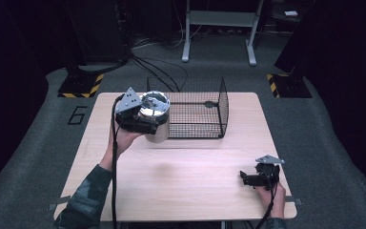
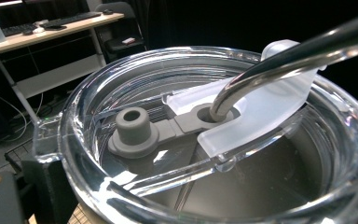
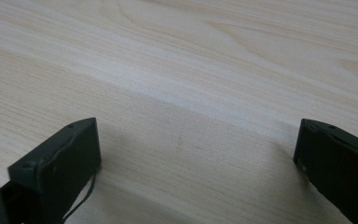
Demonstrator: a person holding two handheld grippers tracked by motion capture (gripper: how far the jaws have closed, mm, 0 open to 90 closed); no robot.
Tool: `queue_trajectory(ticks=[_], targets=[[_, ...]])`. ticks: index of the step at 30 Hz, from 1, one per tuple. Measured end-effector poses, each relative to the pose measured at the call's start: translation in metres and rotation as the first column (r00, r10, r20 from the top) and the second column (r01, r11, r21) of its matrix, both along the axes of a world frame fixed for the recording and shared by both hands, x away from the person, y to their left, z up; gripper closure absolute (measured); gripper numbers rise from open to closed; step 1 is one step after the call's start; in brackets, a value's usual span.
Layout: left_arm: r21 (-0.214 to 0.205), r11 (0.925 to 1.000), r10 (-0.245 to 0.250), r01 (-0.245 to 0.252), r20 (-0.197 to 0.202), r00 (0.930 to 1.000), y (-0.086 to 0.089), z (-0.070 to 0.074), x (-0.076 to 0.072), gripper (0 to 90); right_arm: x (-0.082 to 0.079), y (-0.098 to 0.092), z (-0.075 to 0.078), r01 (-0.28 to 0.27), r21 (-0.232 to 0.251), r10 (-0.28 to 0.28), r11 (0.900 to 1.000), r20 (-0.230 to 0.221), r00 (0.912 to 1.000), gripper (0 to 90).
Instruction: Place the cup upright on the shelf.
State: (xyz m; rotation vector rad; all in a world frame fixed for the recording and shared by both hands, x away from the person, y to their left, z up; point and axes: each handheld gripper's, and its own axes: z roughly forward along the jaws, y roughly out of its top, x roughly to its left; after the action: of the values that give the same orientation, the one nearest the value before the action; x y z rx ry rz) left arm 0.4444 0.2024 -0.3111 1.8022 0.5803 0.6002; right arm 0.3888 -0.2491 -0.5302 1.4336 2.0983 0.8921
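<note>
The shiny steel cup with a clear lid and bent metal straw (image 1: 155, 114) is held up by the left tongs (image 1: 140, 119), just beside the black wire basket (image 1: 205, 114) on the wooden bench (image 1: 186, 176). Next, the cup should probably be lowered into the basket. The right tongs (image 1: 244, 177) are rested wide open on the bench, with nothing held.

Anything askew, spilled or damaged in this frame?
Nothing stands out. The left gripper holds the shiny steel tumbler upright beside the black wire basket; its clear plastic lid sits level, with the metal straw through its opening. No spill on the light wooden table. The right gripper rests open and empty.
</note>
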Motion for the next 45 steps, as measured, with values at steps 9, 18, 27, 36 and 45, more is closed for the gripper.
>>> queue_trajectory(ticks=[9,18,27,36,45], targets=[[0.007,0.9999,0.012,-0.012,0.015,0.9998,-0.004,0.011,0.012,4.1,0.0,0.0,0.0,0.0,0.0,0.0,1.0,0.0,1.0,0.1],[0.01,0.9987,0.05,-0.05,0.015,0.9986,-0.002,0.02,0.03,4.1,0.0,0.0,0.0,0.0,0.0,0.0,1.0,0.0,1.0,0.1],[0.003,0.9977,0.068,-0.068,0.005,0.9977,-0.006,0.021,0.047,4.1,0.0,0.0,0.0,0.0,0.0,0.0,1.0,0.0,1.0,0.1],[0.008,0.9963,0.086,-0.085,-0.027,0.9959,-0.016,0.018,0.07,4.1,0.0,0.0,0.0,-0.001,-0.001,0.001,1.0,0.0,1.0,0.1],[0.027,0.9951,0.096,-0.095,-0.04,0.9946,-0.027,0.013,0.085,4.1,0.0,0.0,0.0,0.0,0.0,0.0,1.0,0.0,1.0,0.1]])
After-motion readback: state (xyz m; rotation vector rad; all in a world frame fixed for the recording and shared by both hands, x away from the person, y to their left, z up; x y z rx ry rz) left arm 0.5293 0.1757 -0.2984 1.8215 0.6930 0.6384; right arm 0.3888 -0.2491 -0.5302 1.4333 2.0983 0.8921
